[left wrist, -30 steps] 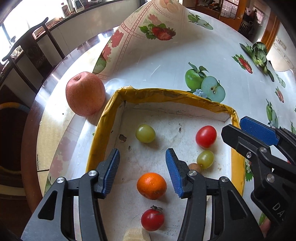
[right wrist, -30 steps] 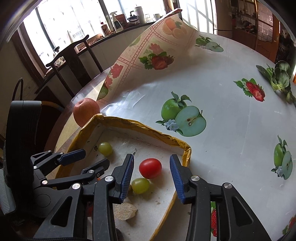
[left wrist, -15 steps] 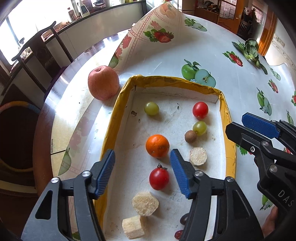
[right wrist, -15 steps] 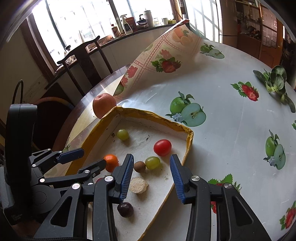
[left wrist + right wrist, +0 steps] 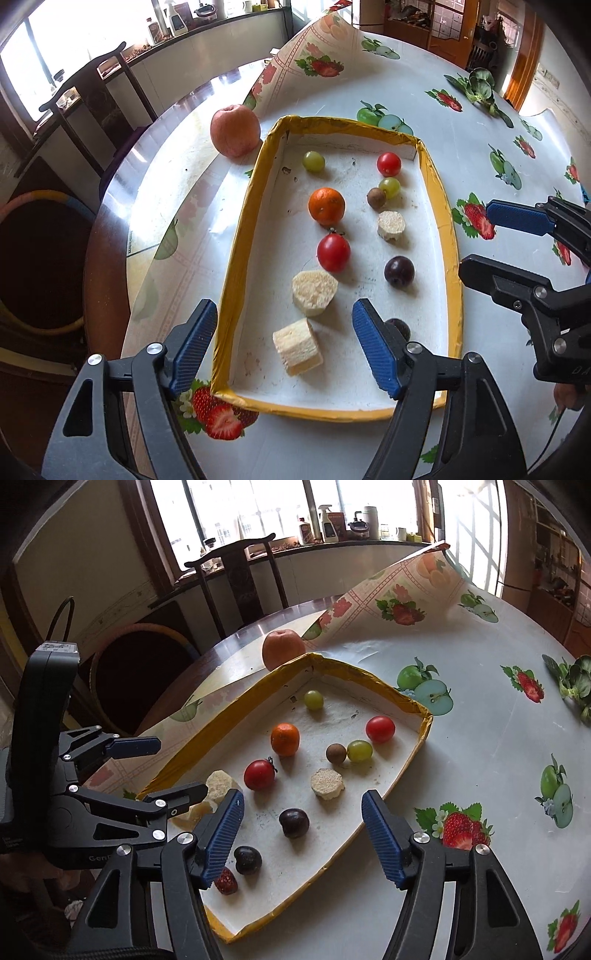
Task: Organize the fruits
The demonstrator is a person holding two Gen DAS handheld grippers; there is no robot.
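Observation:
A shallow white tray with a yellow rim (image 5: 236, 258) (image 5: 421, 734) holds small fruits: an orange (image 5: 326, 205) (image 5: 284, 739), two red tomatoes (image 5: 333, 252) (image 5: 380, 729), green grapes (image 5: 314, 161) (image 5: 359, 750), a dark plum (image 5: 399, 271) (image 5: 293, 823), a brown nut (image 5: 376, 198) and pale cut pieces (image 5: 314, 291). A large apple (image 5: 235, 130) (image 5: 283, 649) sits outside the tray's far left corner. My left gripper (image 5: 284, 343) is open and empty above the tray's near end. My right gripper (image 5: 303, 834) is open and empty above the tray's right side.
The round table has a fruit-print cloth (image 5: 461, 122) with its far edge folded up (image 5: 424, 579). A dark wooden chair (image 5: 236, 579) and a hoop (image 5: 37, 258) stand beyond the left table edge. Leafy greens (image 5: 576, 683) lie at the far right.
Both grippers have pulled back and up from the tray, so more of it and its fruit shows. Both stay open and empty.

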